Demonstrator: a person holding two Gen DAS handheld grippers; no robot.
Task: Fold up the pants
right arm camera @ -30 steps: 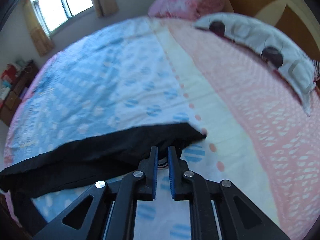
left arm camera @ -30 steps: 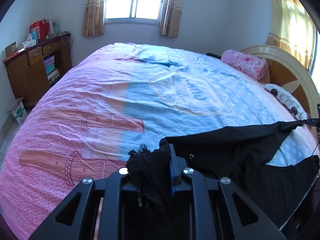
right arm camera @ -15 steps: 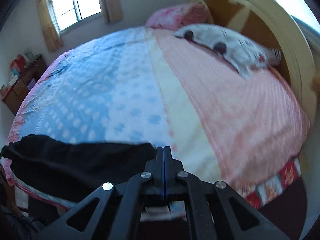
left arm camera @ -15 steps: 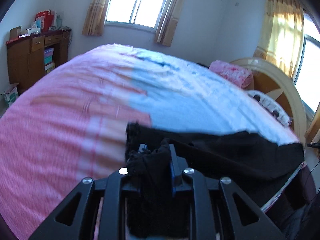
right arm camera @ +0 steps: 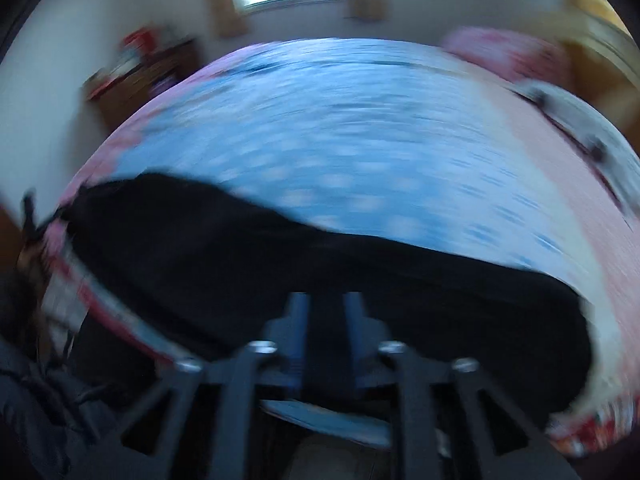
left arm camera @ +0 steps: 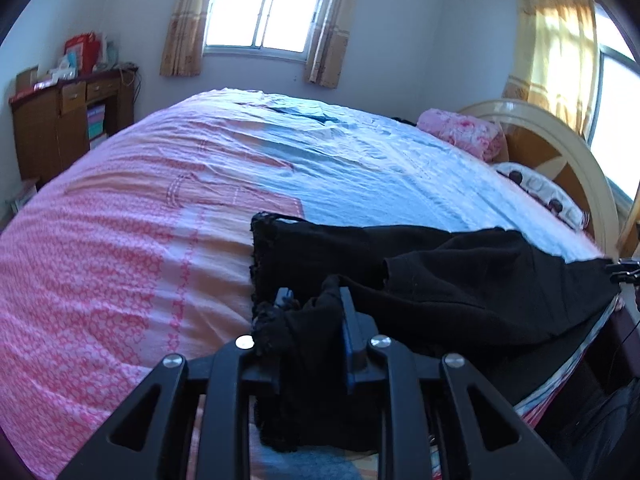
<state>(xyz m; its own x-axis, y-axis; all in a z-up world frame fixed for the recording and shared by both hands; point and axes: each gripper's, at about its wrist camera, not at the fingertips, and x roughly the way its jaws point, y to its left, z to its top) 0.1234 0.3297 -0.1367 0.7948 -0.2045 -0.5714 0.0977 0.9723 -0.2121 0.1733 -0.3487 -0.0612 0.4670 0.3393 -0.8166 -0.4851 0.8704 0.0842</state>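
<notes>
Nearest, left tongs (left arm camera: pixel 314 312) clamped on a bunched frayed hem of black pants (left arm camera: pixel 460 280). Right tongs (right arm camera: pixel 326 320), heavily blurred, slightly parted with dark cloth between the blue pads; grip cannot be told. Beyond, pants spread along the near edge of the bed (left arm camera: pixel 140 220). Farther back, pink pillow (left arm camera: pixel 460 134), then window (left arm camera: pixel 266 10).

Black left gripper (left arm camera: pixel 316 308), black right gripper (right arm camera: pixel 326 312), silver screws, blue-padded jaws
</notes>
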